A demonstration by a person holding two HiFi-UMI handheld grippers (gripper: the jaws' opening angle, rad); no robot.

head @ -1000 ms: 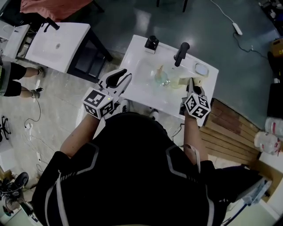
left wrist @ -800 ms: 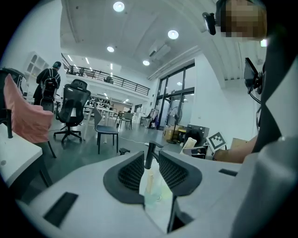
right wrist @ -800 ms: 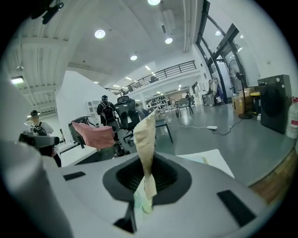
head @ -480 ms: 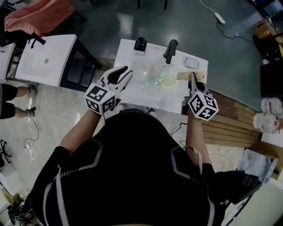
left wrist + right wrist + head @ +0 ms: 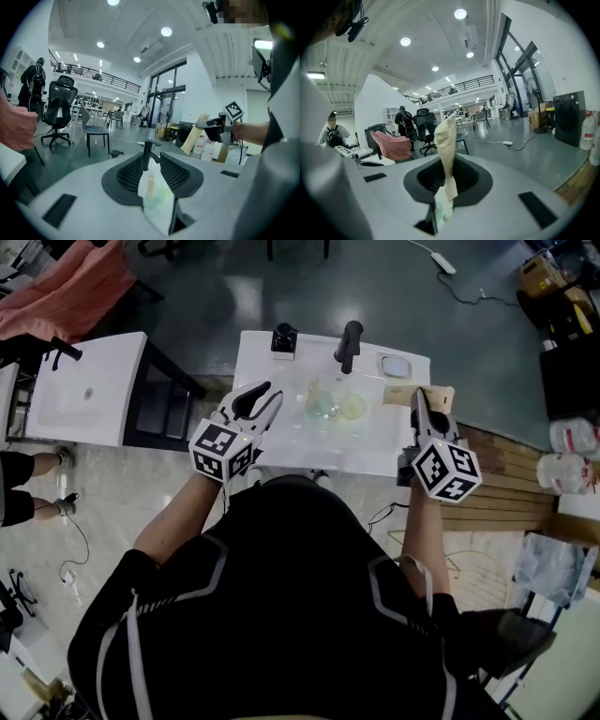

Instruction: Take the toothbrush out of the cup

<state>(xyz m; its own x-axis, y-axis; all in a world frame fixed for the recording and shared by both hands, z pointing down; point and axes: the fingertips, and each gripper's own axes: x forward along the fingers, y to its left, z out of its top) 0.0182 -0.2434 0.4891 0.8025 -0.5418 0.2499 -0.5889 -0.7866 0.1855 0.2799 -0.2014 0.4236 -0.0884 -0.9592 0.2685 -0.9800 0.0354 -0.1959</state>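
On the white sink counter (image 5: 281, 442) stand a clear greenish cup (image 5: 322, 410) with a beige stick (image 5: 312, 390) upright in it and a yellowish cup (image 5: 352, 407) beside it. My right gripper (image 5: 418, 399) is shut on a toothbrush in a beige paper wrapper (image 5: 397, 396), lifted to the right of the cups. In the right gripper view the wrapper (image 5: 445, 145) stands up between the jaws of that gripper (image 5: 446, 187). My left gripper (image 5: 264, 397) is open, left of the cups. In the left gripper view the greenish cup (image 5: 154, 199) shows beyond its spread jaws.
A black faucet (image 5: 349, 343), a small black holder (image 5: 283, 337) and a white soap dish (image 5: 395, 366) line the counter's far edge. Another white sink unit (image 5: 84, 395) stands to the left. Wooden boards (image 5: 506, 484) and plastic bottles (image 5: 572, 456) lie on the right.
The right gripper has risen with the wrapped toothbrush and drawn right, away from the yellowish cup. The left gripper has edged closer to the cups.
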